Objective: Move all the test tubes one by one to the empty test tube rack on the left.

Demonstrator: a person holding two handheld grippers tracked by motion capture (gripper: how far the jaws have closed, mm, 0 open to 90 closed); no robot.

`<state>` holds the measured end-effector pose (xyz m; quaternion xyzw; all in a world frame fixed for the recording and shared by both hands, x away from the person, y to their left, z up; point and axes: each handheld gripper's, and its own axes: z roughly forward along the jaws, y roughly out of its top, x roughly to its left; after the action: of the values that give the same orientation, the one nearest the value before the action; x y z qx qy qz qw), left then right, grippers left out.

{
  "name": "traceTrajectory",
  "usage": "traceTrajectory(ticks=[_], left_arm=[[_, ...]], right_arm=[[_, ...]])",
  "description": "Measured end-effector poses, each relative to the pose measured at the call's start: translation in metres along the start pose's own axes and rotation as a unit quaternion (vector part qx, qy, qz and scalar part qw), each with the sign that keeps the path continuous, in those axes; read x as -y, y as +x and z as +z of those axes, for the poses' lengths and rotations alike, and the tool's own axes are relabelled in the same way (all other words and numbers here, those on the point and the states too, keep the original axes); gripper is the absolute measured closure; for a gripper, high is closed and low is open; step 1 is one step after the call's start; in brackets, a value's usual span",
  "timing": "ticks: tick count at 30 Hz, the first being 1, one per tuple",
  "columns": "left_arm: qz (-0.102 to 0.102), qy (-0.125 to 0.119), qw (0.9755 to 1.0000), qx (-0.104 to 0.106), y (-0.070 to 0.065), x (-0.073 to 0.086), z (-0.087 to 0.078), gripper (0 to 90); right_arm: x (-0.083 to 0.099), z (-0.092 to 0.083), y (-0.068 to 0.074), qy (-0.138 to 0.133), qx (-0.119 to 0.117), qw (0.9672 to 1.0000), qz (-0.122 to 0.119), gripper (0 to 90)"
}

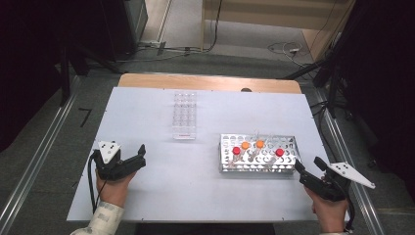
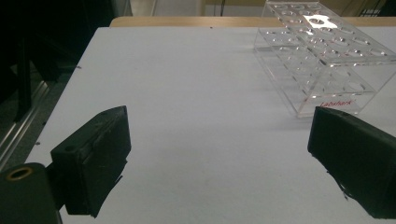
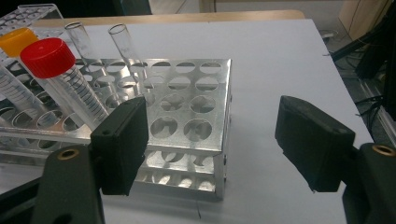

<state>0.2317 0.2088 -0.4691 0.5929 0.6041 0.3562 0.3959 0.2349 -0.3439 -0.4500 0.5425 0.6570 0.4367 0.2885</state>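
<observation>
Bare white table (image 1: 161,191) lies between the left gripper (image 1: 139,155) and the clear acrylic rack (image 1: 184,115), with open passage on to the metal tube rack (image 1: 258,152). The right gripper (image 1: 309,169), jaws apart, sits just beside that rack's near right corner. Capped tubes, such as the red-capped one (image 3: 65,77), and open glass tubes (image 3: 126,49) rise above its holes, blocking a low sweep across it.

You can read one label: red lettering, apparently "Labshark", on the near end wall of the clear acrylic tube rack (image 2: 322,70). The graduation marks on the red-capped tube (image 3: 70,88) are too small to read.
</observation>
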Motion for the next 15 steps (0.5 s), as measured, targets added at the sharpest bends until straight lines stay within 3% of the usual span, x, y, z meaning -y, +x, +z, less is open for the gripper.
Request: traceTrajectory(ticks=[15], left_arm=[[0.001, 0.003, 1.0, -0.001, -0.0006, 0.001, 0.0011, 6.4]], right_arm=[[0.001, 0.002, 0.0087, 0.011, -0.012, 0.9998, -0.013, 24.8]])
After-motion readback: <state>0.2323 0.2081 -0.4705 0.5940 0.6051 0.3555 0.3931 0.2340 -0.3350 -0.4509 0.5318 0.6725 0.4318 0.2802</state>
